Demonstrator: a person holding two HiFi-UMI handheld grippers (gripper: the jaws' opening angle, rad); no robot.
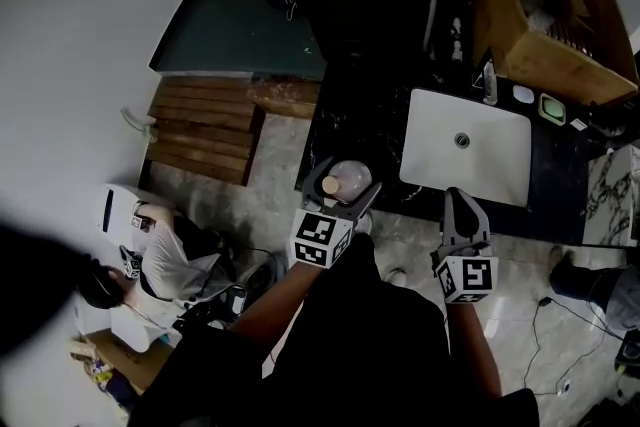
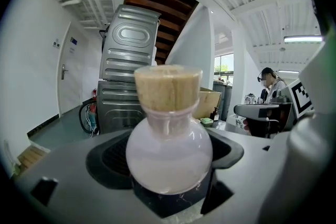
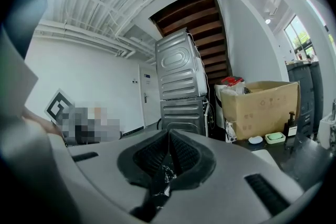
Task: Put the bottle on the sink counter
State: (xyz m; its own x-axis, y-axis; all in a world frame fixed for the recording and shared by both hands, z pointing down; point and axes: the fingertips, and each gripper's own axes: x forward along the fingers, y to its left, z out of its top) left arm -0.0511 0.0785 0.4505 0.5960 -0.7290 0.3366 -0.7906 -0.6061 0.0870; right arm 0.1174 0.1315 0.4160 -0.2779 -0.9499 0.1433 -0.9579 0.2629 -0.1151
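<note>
A round, milky glass bottle (image 1: 350, 181) with a cork stopper (image 2: 168, 88) stands upright between the jaws of my left gripper (image 1: 343, 198), which is shut on its belly (image 2: 169, 157). It is at the near left edge of the black sink counter (image 1: 350, 120), and dark marbled stone shows just under its base. Whether the base touches the stone I cannot tell. My right gripper (image 1: 457, 199) hangs in front of the white sink basin (image 1: 465, 147), its jaws shut together (image 3: 168, 136) with nothing in them.
A large cardboard box (image 1: 545, 15) and a green soap dish (image 1: 552, 108) stand on the counter behind the basin. Stacked grey appliances (image 2: 128, 81) rise at the back. Wooden slats (image 1: 205, 130) lie on the floor to the left, where a person (image 1: 165, 260) sits.
</note>
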